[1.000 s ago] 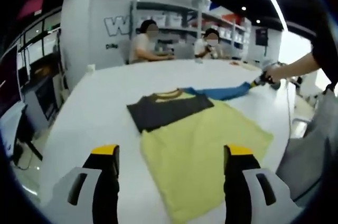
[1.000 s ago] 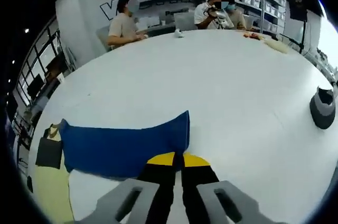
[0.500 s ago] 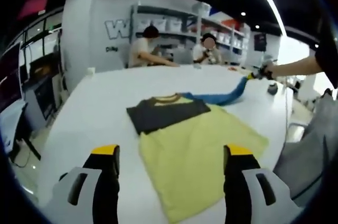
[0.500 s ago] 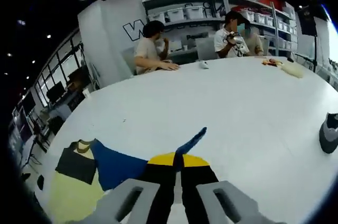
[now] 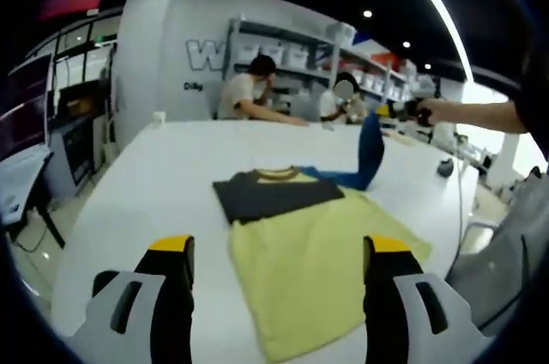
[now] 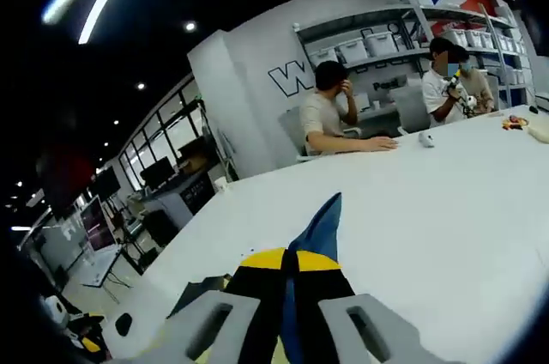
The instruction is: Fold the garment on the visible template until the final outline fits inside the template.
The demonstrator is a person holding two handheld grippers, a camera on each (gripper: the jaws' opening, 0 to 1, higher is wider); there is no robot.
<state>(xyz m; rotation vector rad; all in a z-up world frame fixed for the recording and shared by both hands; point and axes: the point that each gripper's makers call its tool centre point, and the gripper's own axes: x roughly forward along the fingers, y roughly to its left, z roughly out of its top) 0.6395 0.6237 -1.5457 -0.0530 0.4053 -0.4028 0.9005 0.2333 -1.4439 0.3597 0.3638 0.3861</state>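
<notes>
Large white round-edged bench (image 5: pixel 154 184), smooth top. A yellow short-sleeved garment (image 5: pixel 317 265) with a dark grey sleeve and a blue sleeve lies spread flat on it, the blue sleeve lifted off the surface. Near the far right edge sits a small dark object (image 5: pixel 443 167); a small white object (image 6: pixel 426 140) rests at the far side.

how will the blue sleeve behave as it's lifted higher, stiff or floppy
Probably floppy: the blue sleeve hangs limp from the right tongs. Likely light, since one pinch holds it up. It may tug the yellow shirt body, which is joined to it.
</notes>
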